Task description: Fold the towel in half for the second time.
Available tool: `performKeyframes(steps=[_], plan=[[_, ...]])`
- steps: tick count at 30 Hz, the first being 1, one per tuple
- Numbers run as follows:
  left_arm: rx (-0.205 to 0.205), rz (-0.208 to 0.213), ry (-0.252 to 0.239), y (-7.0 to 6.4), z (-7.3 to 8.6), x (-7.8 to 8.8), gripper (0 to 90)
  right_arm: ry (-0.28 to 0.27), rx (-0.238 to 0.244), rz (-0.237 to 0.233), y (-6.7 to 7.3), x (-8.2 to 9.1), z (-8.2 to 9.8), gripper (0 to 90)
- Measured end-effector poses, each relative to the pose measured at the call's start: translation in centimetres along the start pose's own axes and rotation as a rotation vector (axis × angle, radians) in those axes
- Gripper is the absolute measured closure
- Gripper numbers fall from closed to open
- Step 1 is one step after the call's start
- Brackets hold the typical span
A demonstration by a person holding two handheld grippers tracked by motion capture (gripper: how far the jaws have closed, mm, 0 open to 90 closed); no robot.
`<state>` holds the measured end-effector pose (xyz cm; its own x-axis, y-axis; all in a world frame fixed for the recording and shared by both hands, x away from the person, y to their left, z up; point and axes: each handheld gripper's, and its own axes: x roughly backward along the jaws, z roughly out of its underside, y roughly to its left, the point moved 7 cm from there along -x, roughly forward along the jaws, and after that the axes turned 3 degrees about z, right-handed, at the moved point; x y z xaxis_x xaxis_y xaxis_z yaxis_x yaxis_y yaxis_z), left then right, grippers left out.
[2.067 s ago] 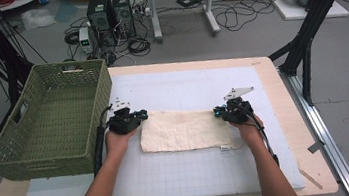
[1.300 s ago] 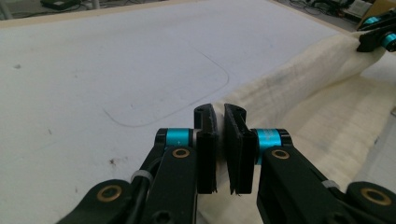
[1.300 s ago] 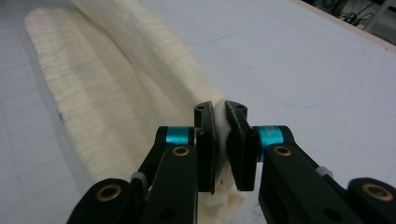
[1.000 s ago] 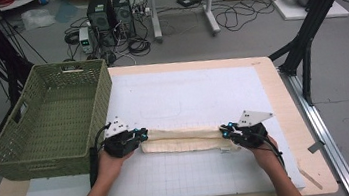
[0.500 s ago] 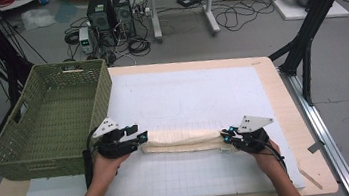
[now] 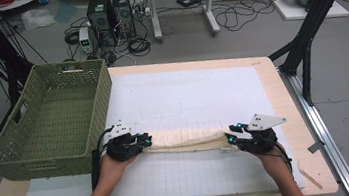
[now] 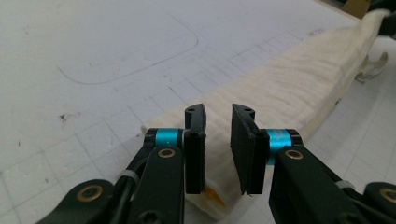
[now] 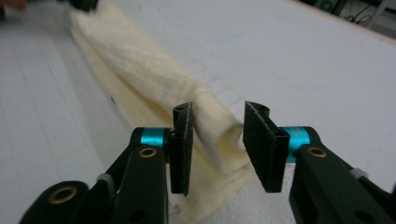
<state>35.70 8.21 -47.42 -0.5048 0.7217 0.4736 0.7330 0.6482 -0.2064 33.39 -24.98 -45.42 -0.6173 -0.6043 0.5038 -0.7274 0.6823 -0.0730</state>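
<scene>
On the mat, towel (image 6: 185,141) (now folded)

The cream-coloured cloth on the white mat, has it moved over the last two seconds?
Yes. The cream cloth was folded toward the person, so its far edge now lies farther from the green woven basket's back rim.

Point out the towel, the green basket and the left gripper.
towel (image 6: 188,140): high view, middle of the folded strip.
green basket (image 6: 103,94): high view, its right wall.
left gripper (image 7: 218,142): left gripper view, midway between its fingertips.
</scene>
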Motion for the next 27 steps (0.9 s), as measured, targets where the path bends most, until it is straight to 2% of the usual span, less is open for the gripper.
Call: performKeyframes(steps=[3, 5, 7, 11, 14, 17, 20, 23, 27], plan=[[-0.010, -0.004, 0.030, -0.1, 0.4, -0.3, 74.9, -0.092, -0.083, -0.005, -0.3, 1.4, -1.3, 58.5], [-0.012, -0.008, 0.043, -0.1, 0.7, -0.5, 74.9, -0.141, -0.136, -0.026, -0.3, 1.9, -2.0, 57.4], [-0.012, -0.005, 0.056, -0.2, 1.0, -0.7, 74.9, -0.147, -0.158, -0.034, 0.0, 1.8, -2.3, 57.5], [-0.015, -0.009, 0.059, -0.3, 1.1, -0.7, 74.8, -0.096, -0.162, -0.041, 0.6, 0.4, -2.1, 58.6], [-0.015, -0.010, 0.063, -0.2, 1.3, -0.7, 74.8, -0.031, -0.126, -0.042, 1.1, -0.9, -1.4, 60.1], [-0.019, -0.014, 0.070, -0.2, 1.3, -0.6, 74.8, 0.021, -0.142, -0.042, 1.3, -1.7, -0.6, 63.7], [-0.013, -0.013, 0.068, -0.2, 1.3, -0.7, 74.8, 0.110, -0.107, -0.023, 1.3, -2.4, 1.0, 66.8], [-0.014, -0.016, 0.076, -0.1, 1.4, -0.6, 74.8, 0.153, -0.097, -0.015, 1.1, -2.6, 2.1, 67.1], [-0.014, -0.020, 0.079, -0.2, 1.4, -0.7, 74.9, 0.160, -0.087, -0.007, 0.9, -2.4, 2.6, 66.8]])
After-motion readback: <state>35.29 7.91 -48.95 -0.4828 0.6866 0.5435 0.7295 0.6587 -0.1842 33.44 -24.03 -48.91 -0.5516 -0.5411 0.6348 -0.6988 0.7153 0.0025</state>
